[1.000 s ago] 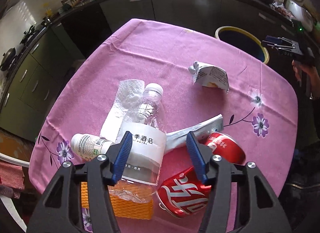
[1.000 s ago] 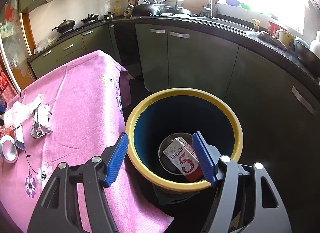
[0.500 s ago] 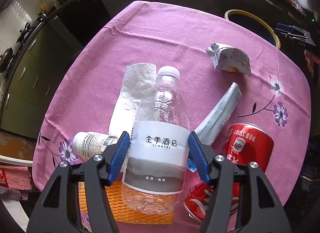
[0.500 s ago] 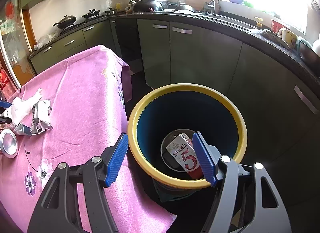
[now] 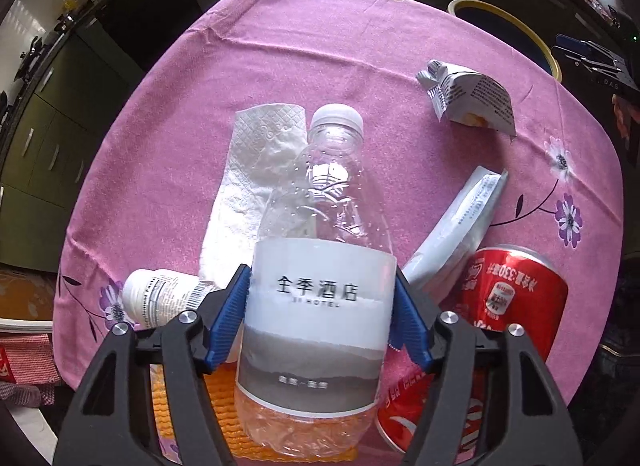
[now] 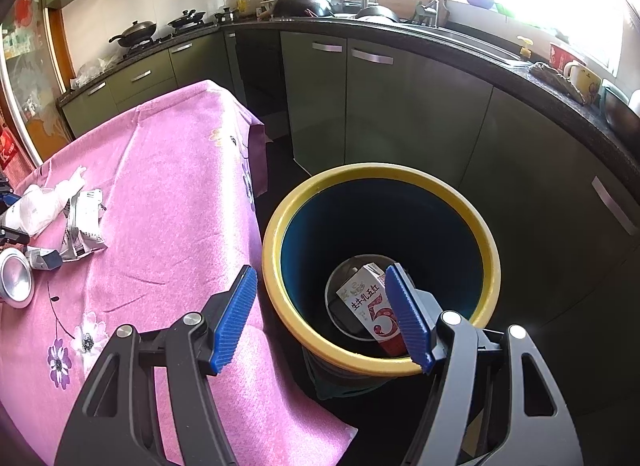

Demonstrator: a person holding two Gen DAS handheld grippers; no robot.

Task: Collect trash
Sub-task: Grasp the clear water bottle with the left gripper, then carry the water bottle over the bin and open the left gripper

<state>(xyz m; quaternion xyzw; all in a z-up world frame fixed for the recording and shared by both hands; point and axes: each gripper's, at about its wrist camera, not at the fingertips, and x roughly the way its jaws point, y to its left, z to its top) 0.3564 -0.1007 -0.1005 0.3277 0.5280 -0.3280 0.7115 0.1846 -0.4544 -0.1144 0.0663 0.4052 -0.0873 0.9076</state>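
Note:
In the left wrist view my left gripper (image 5: 322, 314) has both blue pads against the white label of a clear plastic bottle (image 5: 320, 250) and is shut on it. Around it on the pink tablecloth (image 5: 280, 77) lie a white tissue (image 5: 256, 169), a small white bottle (image 5: 160, 298), a grey tube (image 5: 456, 225), a red can (image 5: 508, 294) and a crumpled carton (image 5: 468, 93). In the right wrist view my right gripper (image 6: 324, 318) is open and empty above the near rim of the yellow-rimmed bin (image 6: 380, 266), which holds a milk carton (image 6: 372, 306).
The bin also shows at the far right table corner in the left wrist view (image 5: 504, 25). An orange sponge (image 5: 224, 406) lies under the held bottle. Dark kitchen cabinets (image 6: 400, 105) ring the table. A crushed red can (image 5: 404, 414) lies by the near edge.
My left gripper has moved onto the clear bottle and closed its pads on the label. My right gripper stays open over the bin, shifted slightly.

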